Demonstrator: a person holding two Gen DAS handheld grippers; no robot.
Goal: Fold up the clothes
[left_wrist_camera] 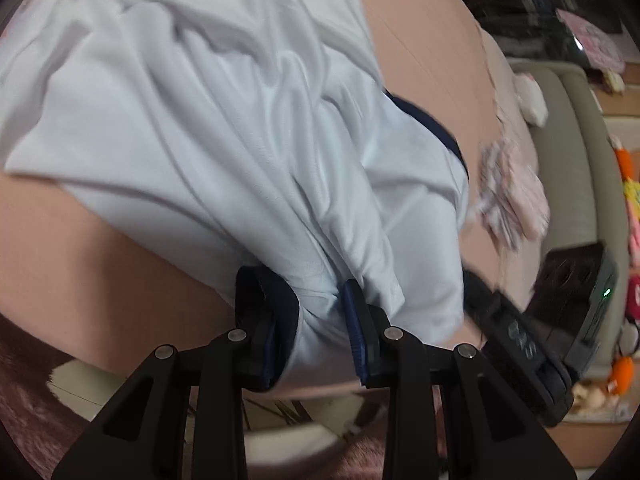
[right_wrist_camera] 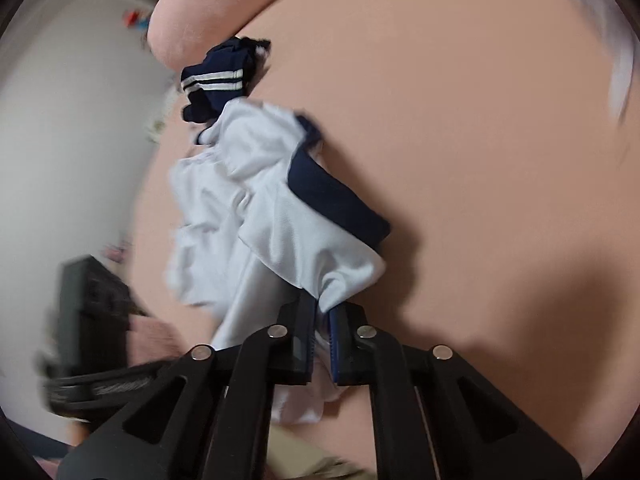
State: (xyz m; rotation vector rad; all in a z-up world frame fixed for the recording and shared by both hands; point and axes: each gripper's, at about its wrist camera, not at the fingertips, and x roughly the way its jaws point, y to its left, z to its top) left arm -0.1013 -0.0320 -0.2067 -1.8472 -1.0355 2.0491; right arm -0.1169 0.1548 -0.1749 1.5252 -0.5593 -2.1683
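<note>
A white shirt point(left_wrist_camera: 208, 120) with navy trim lies crumpled on a pink bed sheet point(left_wrist_camera: 420, 40). My left gripper point(left_wrist_camera: 316, 300) is shut on a bunched part of the shirt by a navy cuff point(left_wrist_camera: 276, 300). In the right wrist view the same white shirt point(right_wrist_camera: 256, 216) with a navy collar point(right_wrist_camera: 332, 200) and a striped navy part point(right_wrist_camera: 216, 80) hangs bunched over the pink sheet point(right_wrist_camera: 460, 120). My right gripper point(right_wrist_camera: 320, 312) is shut on a fold of the white cloth.
A small pink patterned garment point(left_wrist_camera: 512, 196) lies on the bed to the right of the shirt. The right gripper's body point(left_wrist_camera: 560, 320) shows at the right. A beige bed frame point(left_wrist_camera: 576, 152) and toys stand beyond. A pink pillow point(right_wrist_camera: 224, 4) is at the top left.
</note>
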